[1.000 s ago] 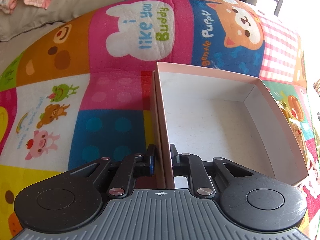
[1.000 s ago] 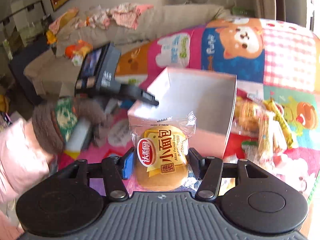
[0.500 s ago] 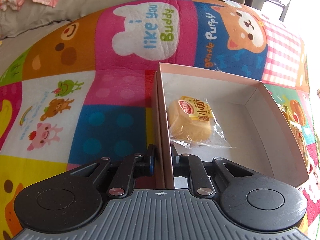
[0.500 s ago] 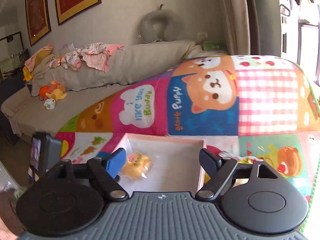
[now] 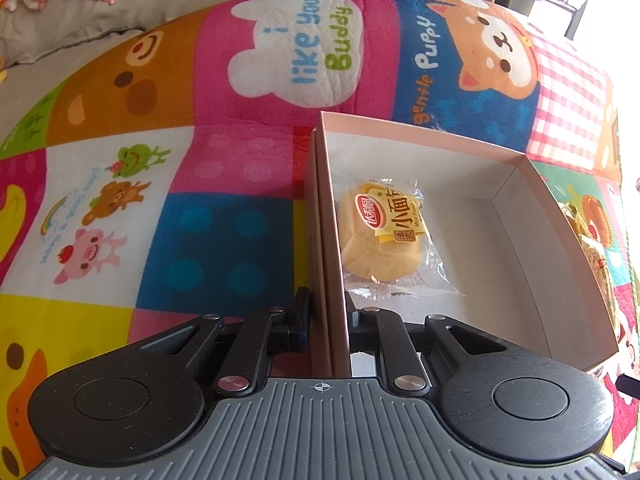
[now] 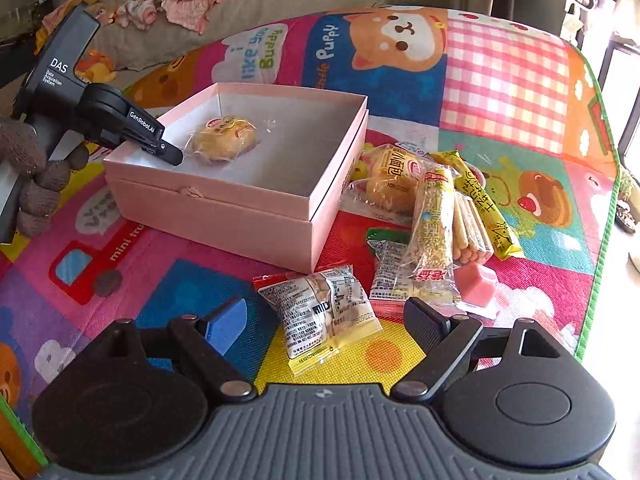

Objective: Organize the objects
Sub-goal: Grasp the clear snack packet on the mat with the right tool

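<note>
My left gripper point(image 5: 329, 312) pinching the pink box point(image 5: 516, 168) wall, bread pack point(image 5: 384, 236) inside — my right gripper point(image 6: 320, 326) spread wide, empty, over a snack packet point(image 6: 320, 312)

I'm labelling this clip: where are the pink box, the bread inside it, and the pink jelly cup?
pink box point(image 6: 224, 216), right wrist view, near outer wall.
bread point(image 5: 380, 236), left wrist view, middle of bun.
jelly cup point(image 6: 476, 284), right wrist view, its side.
</note>
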### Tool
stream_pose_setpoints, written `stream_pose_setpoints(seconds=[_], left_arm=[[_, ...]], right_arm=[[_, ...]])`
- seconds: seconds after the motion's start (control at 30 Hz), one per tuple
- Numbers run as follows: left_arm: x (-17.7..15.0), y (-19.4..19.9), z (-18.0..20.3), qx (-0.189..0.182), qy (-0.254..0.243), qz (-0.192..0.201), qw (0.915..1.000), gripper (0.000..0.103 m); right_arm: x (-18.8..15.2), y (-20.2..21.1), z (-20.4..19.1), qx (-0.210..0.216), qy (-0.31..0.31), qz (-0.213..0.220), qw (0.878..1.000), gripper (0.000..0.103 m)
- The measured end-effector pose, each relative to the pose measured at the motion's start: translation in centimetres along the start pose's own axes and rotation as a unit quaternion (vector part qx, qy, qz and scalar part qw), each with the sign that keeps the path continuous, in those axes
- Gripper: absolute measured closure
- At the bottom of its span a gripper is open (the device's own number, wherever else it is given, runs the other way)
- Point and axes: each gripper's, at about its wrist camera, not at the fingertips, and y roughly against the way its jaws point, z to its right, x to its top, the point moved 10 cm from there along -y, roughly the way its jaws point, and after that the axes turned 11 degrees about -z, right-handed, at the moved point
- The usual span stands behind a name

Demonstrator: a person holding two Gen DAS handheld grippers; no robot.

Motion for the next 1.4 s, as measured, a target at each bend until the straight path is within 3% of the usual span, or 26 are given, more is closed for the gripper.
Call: stream_pose_setpoints(seconds=[0.23, 0.33, 0.4, 0.6, 0.77, 0.87, 1.0, 1.17, 1.23, 1.3, 1.4], left_arm=[[-0.2, -0.2, 0.0, 0.001, 0.005, -0.006, 1.0, 0.088], [-0.2, -0.2, -0.1, 0.001, 0.005, -0.006, 1.0, 0.088], [-0.2, -0.2, -0.1, 0.001, 0.006, -0.006, 1.0, 0.088], [-0.3, -0.1, 0.1, 0.003, 0.002, -0.003, 1.0, 0.087], [-0.4, -0.1, 0.2, 0.008, -0.005, -0.002, 1.0, 0.087], [-0.1, -0.2, 0.2, 0.009, -0.004, -0.001, 0.9999, 0.088], [0.1, -0.3, 0.1, 0.01, -0.001, 0.0, 1.0, 0.089], [-0.3, -0.3, 0.2, 0.011, -0.008, 0.001, 0.9999, 0.089], [-0.4, -0.3, 0.1, 0.008, -0.011, 0.0, 0.9999, 0.089], [-0.4, -0.3, 0.2, 0.009, -0.012, 0.002, 0.9999, 0.089], [-0.4, -0.3, 0.2, 0.011, -0.012, 0.004, 0.9999, 0.089]], right_arm=[[0.0, -1.1, -0.7, 0.004, 0.011, -0.006, 1.0, 0.022], [-0.7, -1.0, -0.5, -0.01, 0.01, -0.01, 1.0, 0.033], [-1.3, -0.7, -0.3, -0.009, 0.003, -0.021, 1.0, 0.048], [-3.5, 0.6, -1.2, -0.004, 0.011, -0.039, 0.999, 0.054], [-3.8, 2.1, -2.9, 0.001, 0.047, -0.036, 0.998, 0.051], [-2.1, 2.9, -2.9, -0.018, 0.059, 0.001, 0.998, 0.026], [0.3, 1.4, -2.1, -0.019, 0.057, 0.011, 0.998, 0.026], [1.6, -2.1, -1.5, 0.035, 0.015, -0.016, 0.999, 0.026], [1.1, -2.7, -1.5, 0.035, 0.008, -0.029, 0.999, 0.027], [0.4, -2.3, -1.9, 0.033, 0.013, -0.031, 0.999, 0.044], [-1.0, -1.1, -2.3, 0.033, 0.017, -0.04, 0.998, 0.049]])
